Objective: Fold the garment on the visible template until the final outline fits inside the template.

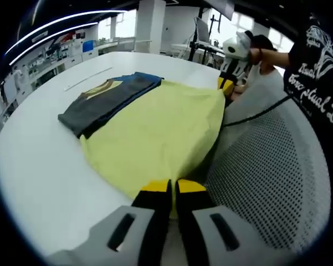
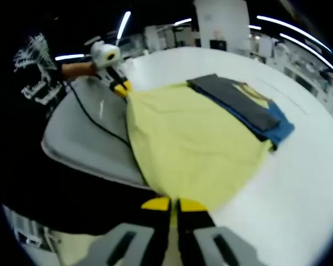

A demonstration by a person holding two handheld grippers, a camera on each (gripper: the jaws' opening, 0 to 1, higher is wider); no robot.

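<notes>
In the left gripper view, the yellow garment [image 1: 155, 130] lies spread in the middle of the frame on the white table [image 1: 39, 166]. The left gripper [image 1: 173, 191] at the bottom centre has its jaws pressed together on the near edge of this cloth. The right gripper [image 1: 226, 83], in the upper right, is closed on the far corner. Dark folded clothes [image 1: 105, 100] lie at the upper left, touching the garment. In the right gripper view, a grey mesh pad [image 2: 83, 138] lies to the left of the cloth.
</notes>
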